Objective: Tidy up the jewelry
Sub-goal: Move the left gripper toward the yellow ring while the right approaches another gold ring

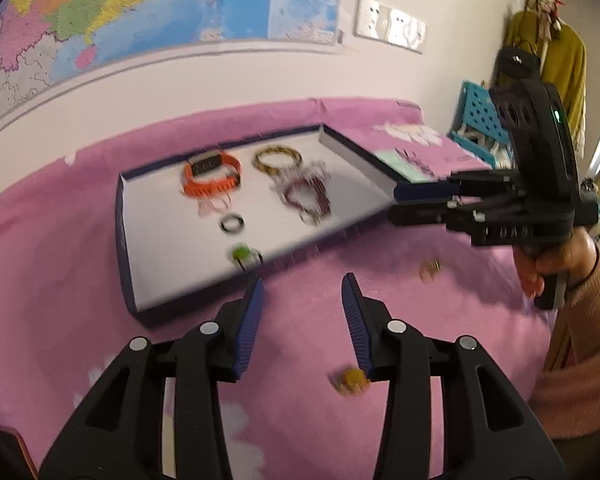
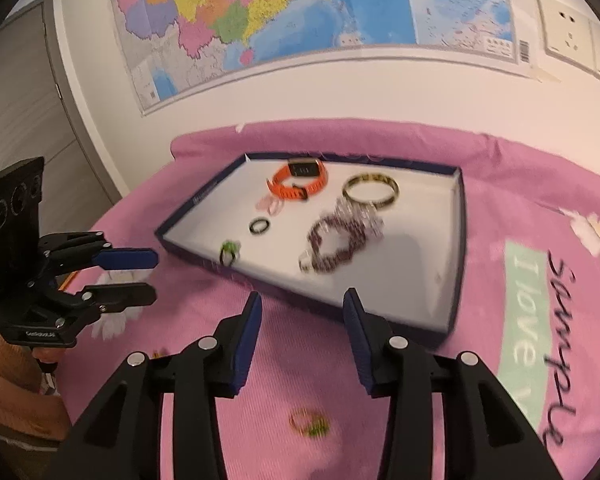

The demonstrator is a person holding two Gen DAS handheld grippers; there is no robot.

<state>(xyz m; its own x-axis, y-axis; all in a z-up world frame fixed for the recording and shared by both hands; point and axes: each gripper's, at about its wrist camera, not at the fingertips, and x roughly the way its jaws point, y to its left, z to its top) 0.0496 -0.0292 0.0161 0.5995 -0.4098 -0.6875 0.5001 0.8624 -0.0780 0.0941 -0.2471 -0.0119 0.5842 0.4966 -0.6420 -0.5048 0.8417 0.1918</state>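
Note:
A shallow tray (image 1: 123, 248) (image 2: 459, 240) with a dark blue rim lies on the pink cloth. It holds an orange watch (image 1: 210, 178) (image 2: 300, 184), a gold bangle (image 1: 276, 158) (image 2: 371, 192), a purple bead bracelet (image 1: 304, 196) (image 2: 336, 248), a black ring (image 1: 233, 225) (image 2: 259, 226) and a green ring (image 1: 242, 254) (image 2: 229, 252). My left gripper (image 1: 304, 280) (image 2: 155, 278) hovers open and empty before the tray's near edge; a yellow ring (image 1: 352, 380) lies on the cloth by its right finger. My right gripper (image 2: 303, 296) (image 1: 394, 203) is also open and empty, above a gold-and-green ring (image 2: 308, 422) (image 1: 430, 270).
The pink cloth (image 2: 500, 184) carries printed flowers and lettering on its right side. A wall with a map (image 2: 300, 12) stands close behind the tray. A blue crate (image 1: 476, 120) and hanging clothes sit at the far right. A sleeve (image 1: 588, 344) enters from the right.

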